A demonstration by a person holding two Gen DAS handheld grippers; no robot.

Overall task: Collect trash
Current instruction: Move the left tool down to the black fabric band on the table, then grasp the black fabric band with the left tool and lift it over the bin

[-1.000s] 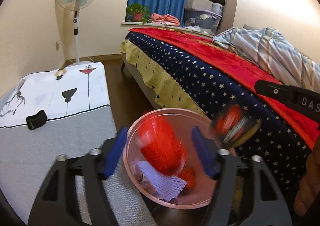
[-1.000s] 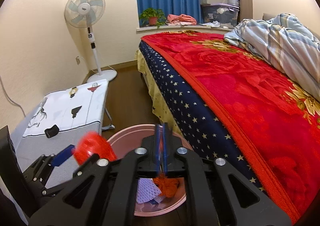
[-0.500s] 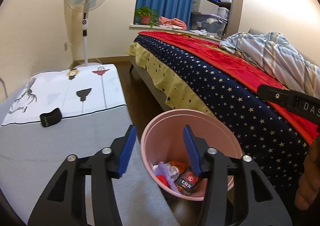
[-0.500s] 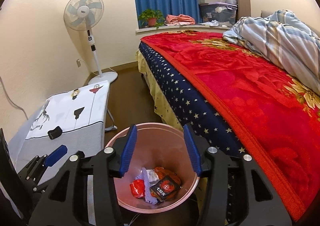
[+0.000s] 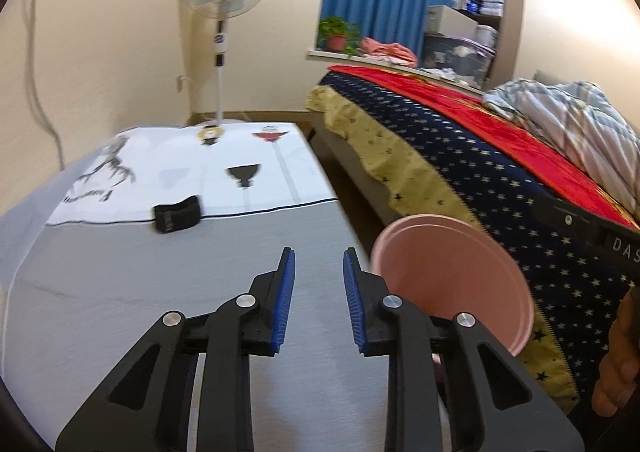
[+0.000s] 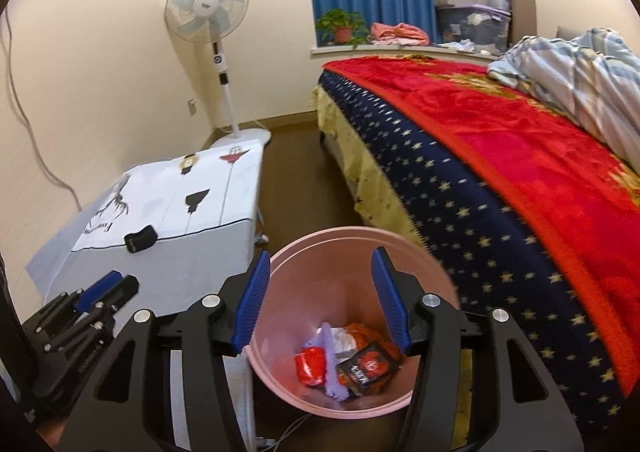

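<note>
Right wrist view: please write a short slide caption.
Open right hand-held gripper above pink bin holding snack wrappers.

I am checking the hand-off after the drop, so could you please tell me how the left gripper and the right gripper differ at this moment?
The left gripper hangs over the cloth-covered table; the right gripper hangs over the pink bin.
The left gripper's jaws stand narrower, having just been closing; the right gripper's stand wider, having opened.
Both hold nothing, and both have blue pads.

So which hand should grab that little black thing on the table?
Probably the left gripper: its empty jaws, just closing partway, point over the table toward the black thing. The right gripper, jaws just opened and empty, hangs over the pink bin.
</note>
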